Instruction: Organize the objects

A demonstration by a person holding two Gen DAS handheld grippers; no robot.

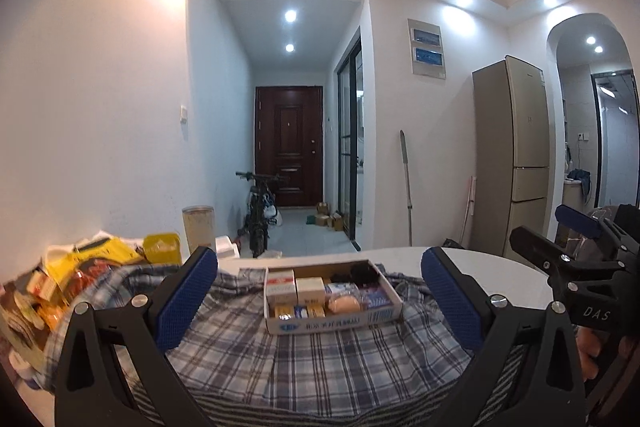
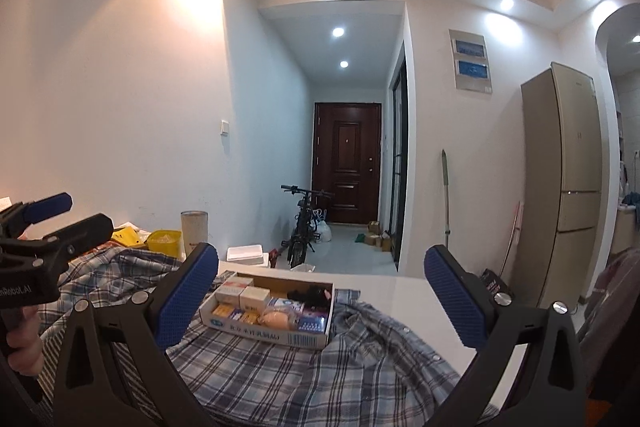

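Observation:
A shallow cardboard box sits on a blue-grey plaid shirt spread over the white table. It holds several small white and yellow packets, a round peach-coloured item and a dark object at the back. My left gripper is open and empty, held in front of the box. My right gripper is open and empty, with the box just left of centre between its fingers. Each gripper shows at the edge of the other's view.
A pile of yellow packets and a yellow tub lies at the table's left, with a tall beige canister behind. The white table edge curves at right. A bicycle, a fridge and a door stand beyond.

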